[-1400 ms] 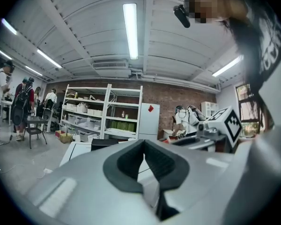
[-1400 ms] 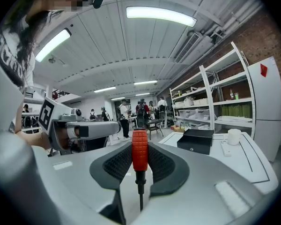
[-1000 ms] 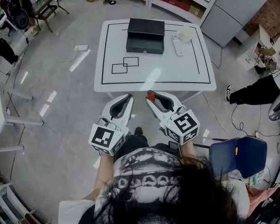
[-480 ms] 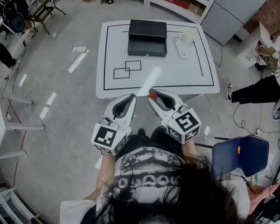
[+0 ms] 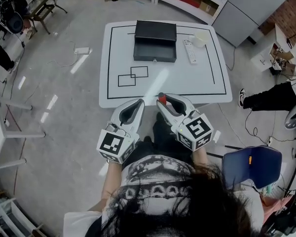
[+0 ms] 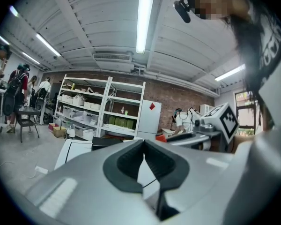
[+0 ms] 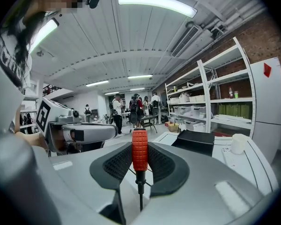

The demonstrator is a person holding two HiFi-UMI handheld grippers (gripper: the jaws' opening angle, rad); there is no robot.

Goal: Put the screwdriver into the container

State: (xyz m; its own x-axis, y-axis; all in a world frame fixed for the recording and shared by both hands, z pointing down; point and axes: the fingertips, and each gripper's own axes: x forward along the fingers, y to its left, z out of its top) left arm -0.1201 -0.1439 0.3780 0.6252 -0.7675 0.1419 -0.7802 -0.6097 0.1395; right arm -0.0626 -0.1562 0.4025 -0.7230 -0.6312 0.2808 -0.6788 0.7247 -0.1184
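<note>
So here's where it stands: the right gripper (image 7: pixel 139 165) is clamped on the screwdriver (image 7: pixel 140 150), with the ribbed pads pressing the red handle from both sides. The thin metal shaft runs down between the jaws below it. From the head view you only catch the red end of the screwdriver (image 5: pixel 161 98) poking out at the tip of the right gripper (image 5: pixel 164 102), held in the air just off the near edge of the white table (image 5: pixel 187 78) and not over it yet. The left gripper (image 6: pixel 144 146) has its jaws pressed together on nothing, and in the head view the left gripper (image 5: pixel 136 105) just hangs beside the other one. The black container (image 5: pixel 155 53) sits at the far side of the table, well apart from both grippers, with a white cup (image 5: pixel 200 36) and a flat white remote-looking thing (image 5: pixel 189 51) just to its right. As for handling, I'd guess it's a light, rigid little tool, nothing fragile about it. The knurled handle looks grippy and fat enough to pinch, so that's the place to hold it. The bare shaft is skinny and probably slick, so it'd likely twist or slide out of the pads. One catch is that it's gripped at a single band of the handle, so it could pivot if the shaft bumps the container's rim on the way in — I'd come in high and lower it straight.
</note>
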